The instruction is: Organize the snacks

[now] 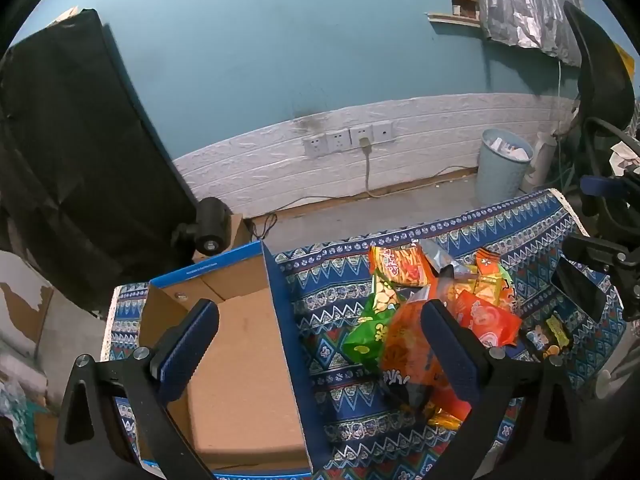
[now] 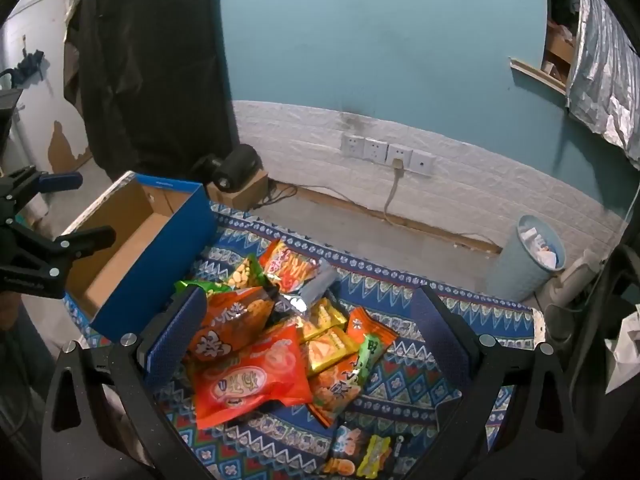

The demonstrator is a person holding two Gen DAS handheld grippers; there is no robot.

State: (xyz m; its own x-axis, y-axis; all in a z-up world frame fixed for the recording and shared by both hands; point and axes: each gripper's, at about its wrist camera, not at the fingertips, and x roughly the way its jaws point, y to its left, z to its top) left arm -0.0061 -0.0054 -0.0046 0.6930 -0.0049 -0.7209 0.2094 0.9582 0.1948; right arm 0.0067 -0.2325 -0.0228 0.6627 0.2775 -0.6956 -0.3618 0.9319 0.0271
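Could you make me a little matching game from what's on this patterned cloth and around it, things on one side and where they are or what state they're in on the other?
Things:
1. cardboard box
2. snack packets
3. waste bin
4. plug

States or places:
a. piled in a heap on the cloth
b. on the floor by the wall, holding paper scraps
c. open on top, nothing inside
d. pushed into a wall socket

Pairs: 1-c, 2-a, 3-b, 4-d

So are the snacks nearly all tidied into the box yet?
Not yet. The blue cardboard box looks empty, so nothing's packed. The left gripper and right gripper are open and hold nothing. The whole snack pile on the patterned cloth remains.
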